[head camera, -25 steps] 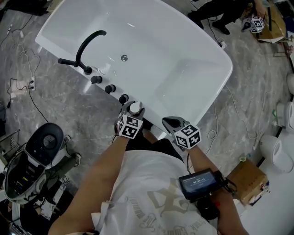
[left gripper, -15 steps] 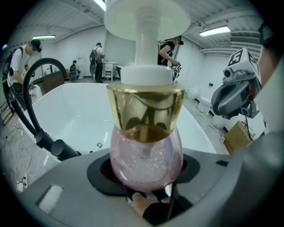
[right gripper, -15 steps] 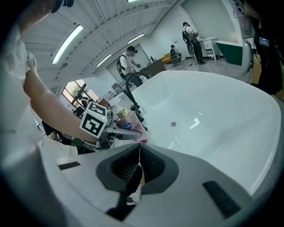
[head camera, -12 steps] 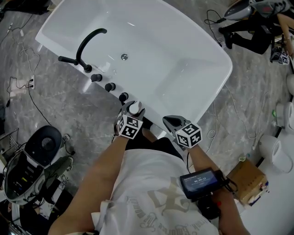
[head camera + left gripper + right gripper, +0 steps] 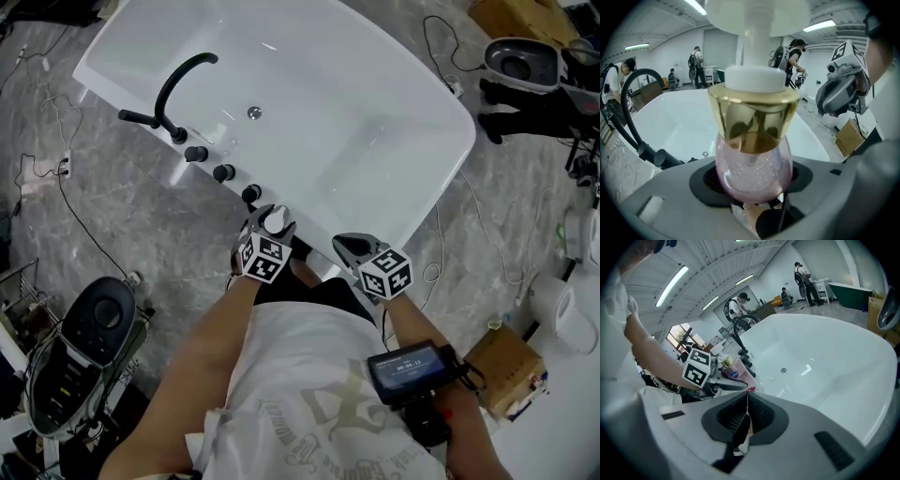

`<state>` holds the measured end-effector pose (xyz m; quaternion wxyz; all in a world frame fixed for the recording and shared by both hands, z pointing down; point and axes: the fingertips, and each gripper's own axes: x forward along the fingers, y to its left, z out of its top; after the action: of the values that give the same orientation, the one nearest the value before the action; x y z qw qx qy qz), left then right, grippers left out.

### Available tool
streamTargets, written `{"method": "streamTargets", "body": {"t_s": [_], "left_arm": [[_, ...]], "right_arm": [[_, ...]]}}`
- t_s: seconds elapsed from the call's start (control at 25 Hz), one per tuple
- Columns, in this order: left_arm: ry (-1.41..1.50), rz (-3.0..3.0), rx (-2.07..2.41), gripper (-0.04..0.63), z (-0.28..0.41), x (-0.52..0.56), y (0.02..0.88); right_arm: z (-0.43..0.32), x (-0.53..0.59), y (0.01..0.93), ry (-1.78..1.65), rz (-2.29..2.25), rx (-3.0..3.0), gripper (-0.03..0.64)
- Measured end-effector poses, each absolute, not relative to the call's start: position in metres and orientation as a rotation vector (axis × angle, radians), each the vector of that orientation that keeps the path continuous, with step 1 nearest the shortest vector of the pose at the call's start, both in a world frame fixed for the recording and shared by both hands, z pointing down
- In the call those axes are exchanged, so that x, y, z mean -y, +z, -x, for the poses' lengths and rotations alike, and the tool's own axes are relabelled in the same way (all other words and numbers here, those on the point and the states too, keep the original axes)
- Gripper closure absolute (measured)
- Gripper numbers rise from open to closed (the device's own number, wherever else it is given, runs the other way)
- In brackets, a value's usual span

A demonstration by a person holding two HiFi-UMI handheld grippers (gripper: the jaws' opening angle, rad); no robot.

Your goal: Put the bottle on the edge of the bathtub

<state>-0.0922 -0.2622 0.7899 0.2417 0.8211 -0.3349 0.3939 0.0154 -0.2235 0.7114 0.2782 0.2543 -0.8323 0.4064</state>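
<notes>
Closest in, the left gripper [image 5: 271, 228] has the bottle [image 5: 753, 166] dead centre between its jaws, which have just been opening and now stand wide, their dark pads set back on either side of the glass rather than pinching it, as far as the left gripper view shows. The bottle is upright, its long axis crossing the line the jaws point along, so the way out looks to be straight back toward the person without brushing the round belly (a nudge there could tip it). It is a bulbous, translucent pink thing with fine beads or bubbles inside, a mirror-gold collar above and a white pump head on top. The right gripper [image 5: 353, 249], just beside it and plainly the farther of the two from the bottle, has its jaws pressed together on nothing. The bottle appears to rest on the near rim of the bathtub [image 5: 464, 131], at the end of the row of black knobs [image 5: 223, 173]; past them stand the black faucet [image 5: 178, 89] and the bare white basin.
</notes>
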Motion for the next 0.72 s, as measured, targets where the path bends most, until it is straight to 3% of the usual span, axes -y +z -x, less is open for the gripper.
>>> {"method": "streamTargets", "body": {"t_s": [0.72], "left_arm": [[1.063, -2.271, 0.955, 0.339, 0.092, 0.259, 0.776]], "right_arm": [[-0.016, 0.216, 0.714, 1.094, -0.673, 2.232, 0.611]]}}
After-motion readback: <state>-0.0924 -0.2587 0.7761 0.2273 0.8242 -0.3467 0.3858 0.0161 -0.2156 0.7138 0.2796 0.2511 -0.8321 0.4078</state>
